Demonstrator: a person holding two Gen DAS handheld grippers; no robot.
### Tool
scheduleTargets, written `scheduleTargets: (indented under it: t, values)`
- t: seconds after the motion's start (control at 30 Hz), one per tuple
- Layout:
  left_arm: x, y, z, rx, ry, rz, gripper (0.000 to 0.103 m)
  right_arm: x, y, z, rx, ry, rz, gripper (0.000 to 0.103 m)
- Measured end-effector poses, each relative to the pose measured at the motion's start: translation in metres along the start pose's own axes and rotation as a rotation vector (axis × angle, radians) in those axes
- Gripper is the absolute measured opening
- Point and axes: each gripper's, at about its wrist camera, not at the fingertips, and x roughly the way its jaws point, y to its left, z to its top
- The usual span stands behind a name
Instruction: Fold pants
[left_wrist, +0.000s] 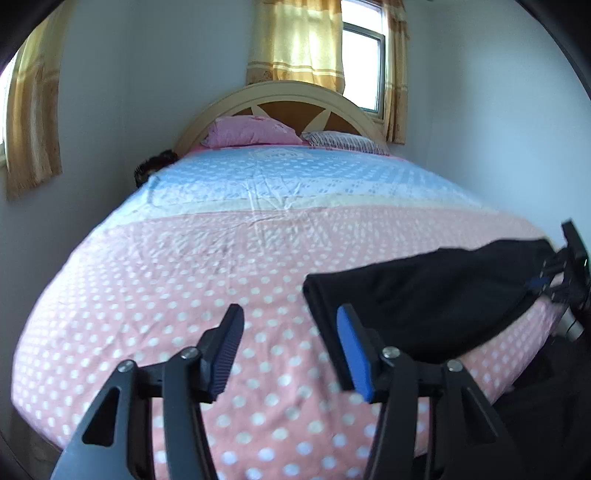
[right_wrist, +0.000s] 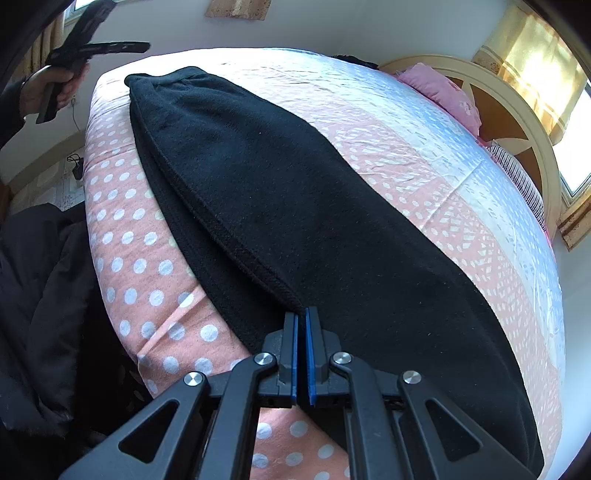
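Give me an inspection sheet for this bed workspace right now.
Surface: pink polka-dot bedsheet, wrinkled.
Job's things: black fleece pants folded lengthwise, near bed edge.
Clutter: pink pillow, striped pillow at arched wooden headboard.
Grippers: left gripper open, empty, beside the pants; right gripper shut on the pants' edge.
Cables: dark cord and plug on floor.
Surroundings: yellow curtains, window, white walls.

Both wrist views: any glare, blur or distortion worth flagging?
Left wrist view: strong fisheye bend, the bed bulges, the window is blown out, slight motion blur. Right wrist view: glare washes out the far bedsheet; the black pants stay sharp.
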Motion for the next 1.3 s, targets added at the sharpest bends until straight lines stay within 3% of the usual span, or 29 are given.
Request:
scheduleTargets:
  t: [0.2, 0.27, 0.37, 0.4, 0.43, 0.47, 0.53, 0.87, 1.07, 1.3]
  values:
    - [0.065, -0.002, 0.022, -0.108, 0.114, -0.076, 0.059, 0.001, 0.0, -0.001, 0.011, -0.019, -0.003, 0.004]
    - [0.083, -0.002, 0.019, -0.151, 0.186, -0.072, 0.058, 0.001, -0.002, -0.002, 0.019, -0.025, 0.005, 0.004]
    - [0.095, -0.004, 0.014, -0.18, 0.222, -0.074, 0.055, 0.001, -0.004, -0.003, 0.028, -0.033, 0.012, 0.004]
    - [0.095, -0.006, 0.013, -0.177, 0.225, -0.078, 0.047, 0.001, -0.004, -0.003, 0.03, -0.035, 0.014, 0.004]
    - [0.095, -0.008, 0.013, -0.168, 0.224, -0.08, 0.028, 0.001, -0.005, -0.003, 0.031, -0.037, 0.014, 0.004]
    - [0.095, -0.011, 0.014, -0.152, 0.227, -0.07, 0.018, 0.001, -0.005, -0.003, 0.032, -0.039, 0.014, 0.004]
    - [0.093, -0.014, 0.017, -0.127, 0.227, -0.065, 0.009, 0.0, -0.004, -0.002, 0.036, -0.041, 0.015, 0.004]
    - [0.081, -0.005, 0.039, -0.174, 0.136, -0.1, 0.008, -0.005, -0.003, 0.0, 0.048, -0.046, 0.012, 0.004]
    - [0.106, 0.002, 0.025, -0.149, 0.202, -0.05, 0.008, 0.0, 0.003, -0.004, 0.048, -0.02, 0.012, 0.003]
    - [0.092, 0.005, 0.021, -0.167, 0.171, -0.078, 0.008, -0.031, 0.004, 0.0, 0.08, -0.085, 0.026, 0.003]
